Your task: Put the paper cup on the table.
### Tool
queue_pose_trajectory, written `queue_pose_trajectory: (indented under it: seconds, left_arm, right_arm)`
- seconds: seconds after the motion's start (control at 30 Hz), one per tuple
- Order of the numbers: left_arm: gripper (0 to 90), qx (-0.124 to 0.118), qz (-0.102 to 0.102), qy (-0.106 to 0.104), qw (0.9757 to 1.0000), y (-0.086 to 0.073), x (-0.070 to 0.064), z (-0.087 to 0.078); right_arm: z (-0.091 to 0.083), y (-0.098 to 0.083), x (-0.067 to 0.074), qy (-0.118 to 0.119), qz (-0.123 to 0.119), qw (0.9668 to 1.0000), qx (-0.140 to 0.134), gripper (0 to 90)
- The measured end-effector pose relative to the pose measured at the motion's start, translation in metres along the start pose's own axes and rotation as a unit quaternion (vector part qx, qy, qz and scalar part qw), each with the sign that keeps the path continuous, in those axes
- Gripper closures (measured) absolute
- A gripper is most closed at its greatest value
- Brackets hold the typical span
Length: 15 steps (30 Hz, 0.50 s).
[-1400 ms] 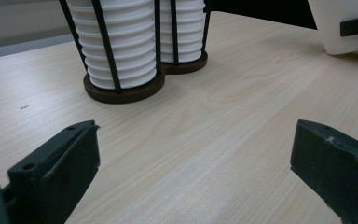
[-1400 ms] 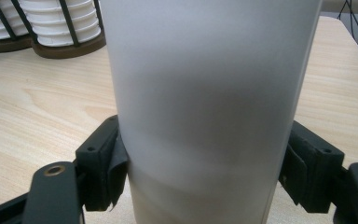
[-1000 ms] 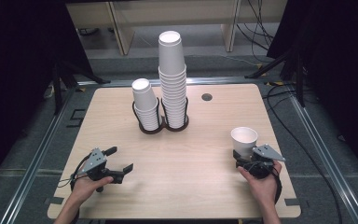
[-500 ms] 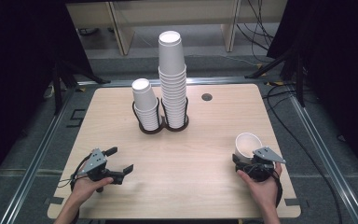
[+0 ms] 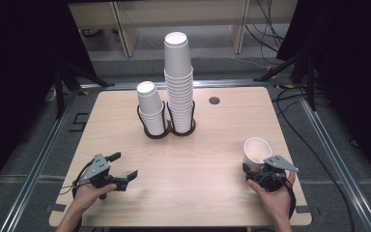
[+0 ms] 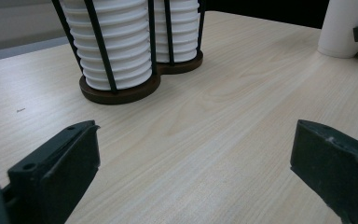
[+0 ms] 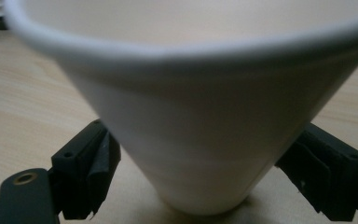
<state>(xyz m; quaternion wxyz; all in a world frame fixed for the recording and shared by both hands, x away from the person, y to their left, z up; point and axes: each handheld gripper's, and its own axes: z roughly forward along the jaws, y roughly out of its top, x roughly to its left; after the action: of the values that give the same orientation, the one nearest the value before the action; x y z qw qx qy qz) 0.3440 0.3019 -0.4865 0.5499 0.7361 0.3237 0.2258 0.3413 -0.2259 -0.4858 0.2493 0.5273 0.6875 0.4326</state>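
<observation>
Right gripper (image 5: 257, 170): jaws just opened, wide either side of the cup (image 5: 256, 153), upright at the table's (image 5: 212, 145) right | Left gripper (image 5: 124, 166): spread, empty, table's left.

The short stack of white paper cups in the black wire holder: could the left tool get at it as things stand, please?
Probably yes. The left tool stands open with nothing between its jaws, and bare light wooden table lies between it and the short stack of white paper cups. The holder's black wire bars may hamper a low side grip.
</observation>
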Motion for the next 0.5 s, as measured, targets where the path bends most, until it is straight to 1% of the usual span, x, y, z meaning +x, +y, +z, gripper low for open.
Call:
queue_pose_trajectory:
  seconds: [0.03,0.07,0.1,0.13,0.17,0.2,0.23,0.27,0.3,0.33,0.37,0.4,0.43,0.47,0.5]
  left_arm:
    - [1.0,0.001,-0.001,0.0,1.0,0.0,0.0,0.0]
    - [1.0,0.009,0.001,0.004,1.0,0.001,-0.001,-0.001]
    - [1.0,0.008,-0.001,0.003,1.0,0.0,-0.001,0.0]
    - [1.0,0.003,0.001,0.0,1.0,0.0,-0.001,0.001]
    - [1.0,0.004,0.001,-0.001,1.0,0.0,-0.001,0.001]
    - [1.0,0.008,0.001,0.002,1.0,0.0,-0.001,0.0]
    - [1.0,0.01,0.001,0.003,0.9999,0.0,-0.001,0.0]
    - [1.0,0.004,-0.001,0.001,1.0,-0.001,-0.001,0.001]
    - [1.0,0.003,-0.001,0.001,1.0,-0.001,-0.001,0.001]
    - [1.0,0.005,0.0,0.003,1.0,-0.001,-0.001,0.001]
    - [1.0,0.01,0.002,0.006,0.9999,-0.002,-0.001,0.001]
    - [1.0,0.006,0.002,0.004,1.0,-0.002,0.0,0.002]
    - [1.0,0.006,0.001,0.005,1.0,-0.003,0.0,0.001]
    - [1.0,0.011,0.0,0.007,0.9999,-0.003,0.0,0.001]
    - [1.0,0.008,0.0,0.005,1.0,-0.003,0.0,0.001]
  right_arm:
    - [-0.002,-0.001,-0.002,-0.004,-0.02,0.9998,0.006,15.1]
    - [-0.002,-0.001,-0.005,-0.004,-0.04,0.9992,0.0,15.2]
    - [-0.004,-0.002,-0.005,-0.01,-0.036,0.9993,0.001,15.2]
    - [-0.004,-0.003,-0.005,-0.004,-0.032,0.9995,0.001,15.2]
    - [-0.006,-0.003,-0.004,0.0,-0.022,0.9997,0.009,15.2]
    - [-0.007,-0.004,-0.006,-0.009,-0.04,0.9992,0.001,15.2]
    - [-0.008,-0.004,-0.008,-0.005,-0.048,0.9988,-0.005,15.2]
    - [-0.011,-0.005,-0.005,-0.009,-0.032,0.9995,0.002,15.2]
    - [-0.012,-0.006,-0.004,-0.007,-0.026,0.9996,0.007,15.2]
    - [-0.014,-0.007,-0.005,-0.008,-0.031,0.9995,0.005,15.2]
    - [-0.015,-0.008,-0.006,-0.005,-0.039,0.9992,0.0,15.2]
    - [-0.019,-0.009,-0.005,-0.005,-0.036,0.9993,0.002,15.2]
    - [-0.021,-0.01,-0.005,-0.007,-0.034,0.9994,0.004,15.2]
    - [-0.023,-0.012,-0.004,-0.001,-0.027,0.9996,0.005,15.2]
    - [-0.024,-0.012,-0.007,-0.001,-0.048,0.9988,-0.004,15.3]
